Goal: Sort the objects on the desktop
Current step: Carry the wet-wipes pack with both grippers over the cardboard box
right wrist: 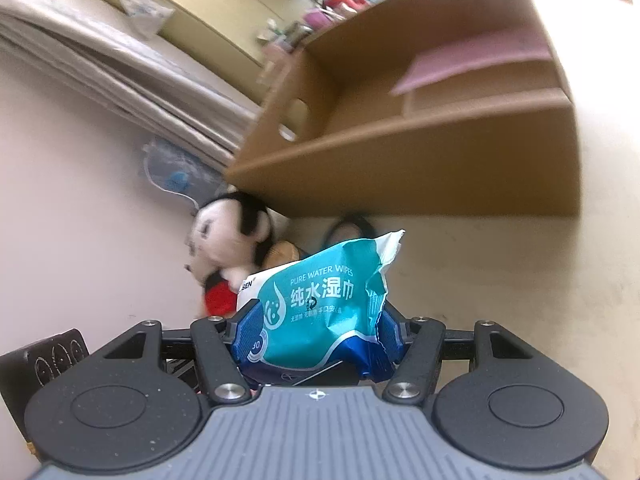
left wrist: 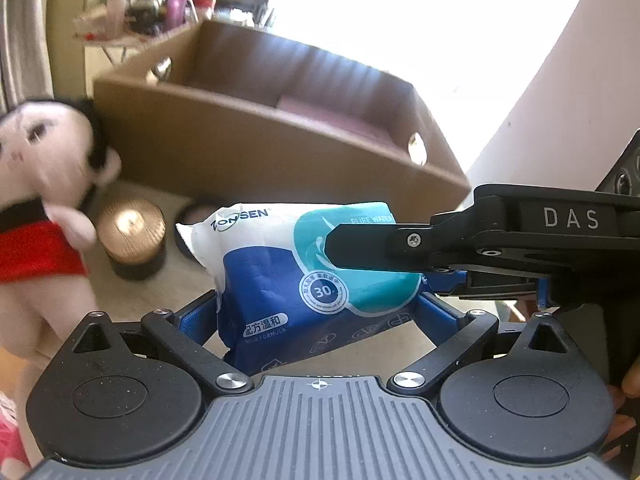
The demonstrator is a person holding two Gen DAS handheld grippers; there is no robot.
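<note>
A blue, teal and white pack of wet wipes (left wrist: 304, 276) is held off the table between both grippers. My left gripper (left wrist: 318, 312) is shut on its lower end. My right gripper (right wrist: 316, 328) is shut on its other end, and one of its black fingers (left wrist: 360, 248) lies across the pack in the left wrist view. The pack also shows in the right wrist view (right wrist: 320, 304), crumpled at its right edge. An open brown cardboard box (left wrist: 256, 120) stands behind it, with a pink sheet (left wrist: 340, 120) inside.
A plush doll (left wrist: 44, 184) in red stands at the left, also seen in the right wrist view (right wrist: 228, 240). A round gold-lidded jar (left wrist: 132, 236) and a dark round dish (left wrist: 192, 220) sit before the box. A black device (right wrist: 44, 364) lies at the left.
</note>
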